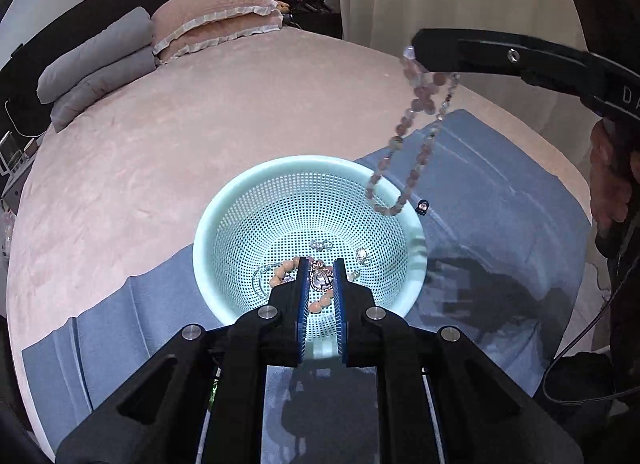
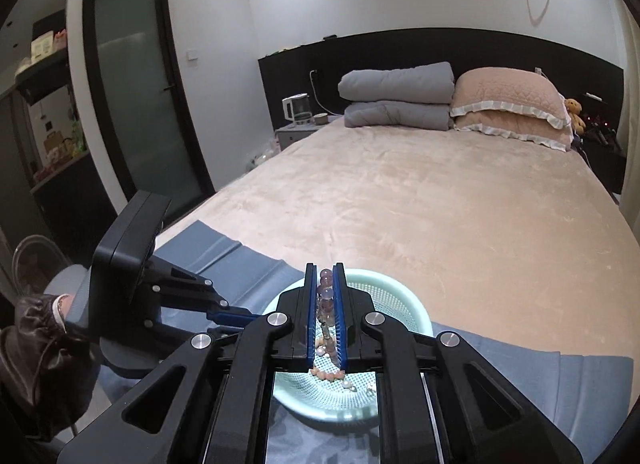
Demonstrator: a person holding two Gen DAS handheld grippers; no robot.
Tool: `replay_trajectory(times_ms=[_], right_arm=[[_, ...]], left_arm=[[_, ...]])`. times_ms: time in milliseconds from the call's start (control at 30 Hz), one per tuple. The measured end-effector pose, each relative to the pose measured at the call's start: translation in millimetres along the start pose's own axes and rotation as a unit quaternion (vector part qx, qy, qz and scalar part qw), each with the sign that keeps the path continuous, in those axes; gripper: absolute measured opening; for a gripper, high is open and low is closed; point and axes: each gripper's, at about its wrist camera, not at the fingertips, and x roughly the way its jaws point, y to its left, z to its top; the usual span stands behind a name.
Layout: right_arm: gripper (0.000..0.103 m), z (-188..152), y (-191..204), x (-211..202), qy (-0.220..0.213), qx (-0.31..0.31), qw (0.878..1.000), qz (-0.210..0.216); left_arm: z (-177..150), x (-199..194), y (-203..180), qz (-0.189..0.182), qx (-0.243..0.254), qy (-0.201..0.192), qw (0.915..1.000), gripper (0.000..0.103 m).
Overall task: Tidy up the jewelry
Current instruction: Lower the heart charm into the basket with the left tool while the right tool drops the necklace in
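Right gripper (image 2: 325, 268): clamping a bead necklace (image 1: 416, 131) — dangling above the basket (image 1: 224, 215) rim.
Left gripper (image 1: 322, 262): closed, empty, hiding some trinkets (image 1: 320, 280) in the basket.

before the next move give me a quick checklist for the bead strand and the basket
1. Right tongs shut on the bead strand: ok.
2. Strand lifted off the bed, hanging free: ok, though its low loop hangs near the basket rim.
3. Left tongs shut, nothing seen clamped: ok.
4. Other jewelry, such as the peach bead bracelet, lying inside the basket: ok.
5. Small dark piece on the blue cloth outside the basket: not ok.
6. Strand free of tangles with other jewelry: cannot tell.
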Motion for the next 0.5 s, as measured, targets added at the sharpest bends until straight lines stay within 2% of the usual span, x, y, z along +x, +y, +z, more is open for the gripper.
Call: replay_trajectory(times_ms=[300, 500], right_arm=[[0.008, -45.8, -42.6, 97.1, 0.073, 0.05, 0.996, 0.008], [0.008, -69.3, -60.3, 123.2, 0.092, 0.075, 0.993, 0.011]], left_arm=[[-8.0, 70.3, 15.4, -0.017, -0.003, 0.049, 0.9987, 0.012], [-15.6, 93.2, 16.5, -0.015, 0.001, 0.072, 0.9973, 0.012]])
